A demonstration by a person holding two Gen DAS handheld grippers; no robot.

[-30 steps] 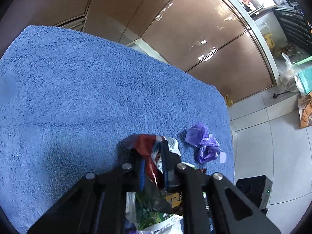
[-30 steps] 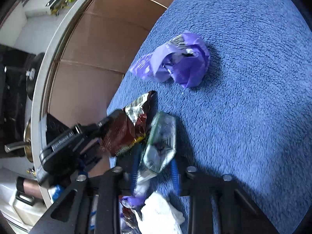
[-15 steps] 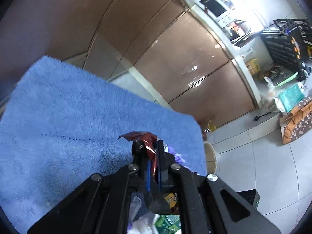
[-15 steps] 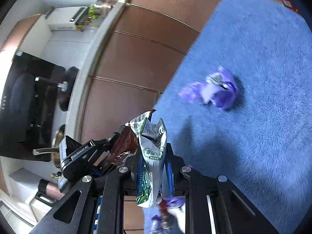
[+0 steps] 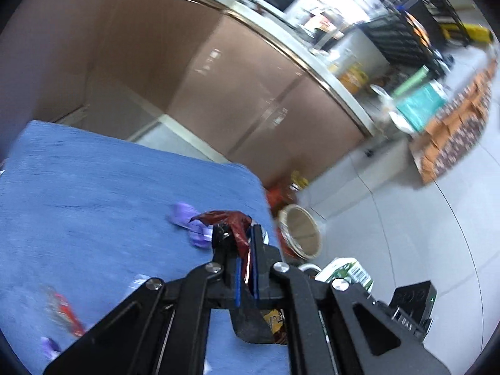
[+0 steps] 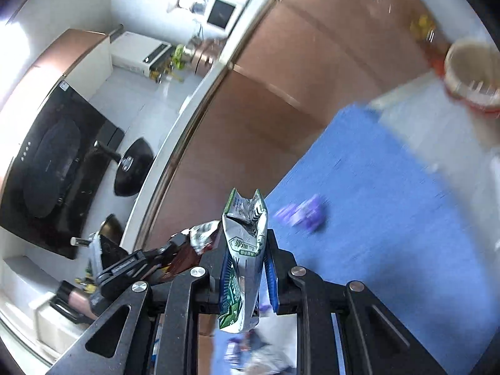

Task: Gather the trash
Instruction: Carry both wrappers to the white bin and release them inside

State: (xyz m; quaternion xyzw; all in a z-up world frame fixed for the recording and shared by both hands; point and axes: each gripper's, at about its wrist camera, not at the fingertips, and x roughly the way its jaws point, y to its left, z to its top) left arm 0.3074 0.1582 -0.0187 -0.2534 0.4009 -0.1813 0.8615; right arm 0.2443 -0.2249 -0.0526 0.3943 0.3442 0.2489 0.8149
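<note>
left tongs: clamped on red wrapper, held above the blue towel that covers the desk. Long tail of foil hangs below the jaws.
red wrapper grip: bite looks narrow, near the top edge. Judgement: keep squeeze constant, no wrist flicks, or the tail swings and slips.
purple wrapper: lying on the towel just left of and beyond the left tongs. Not collected yet.
red scrap: on the towel, far left and behind the tips; blurred.
bin: round, tan inside, on the floor just past the towel's right edge, ahead-right of the left tongs. Likely drop target.
right tongs: clamped on green-white pouch, pouch upright, sticking out above and below the jaws.
drop advice: carry each piece fully over the rim, then release. Foil is light, so release low. One at a time to keep the tongs from colliding; they're close together.
blur: heavy in both views, exact clearances unreadable.
</note>
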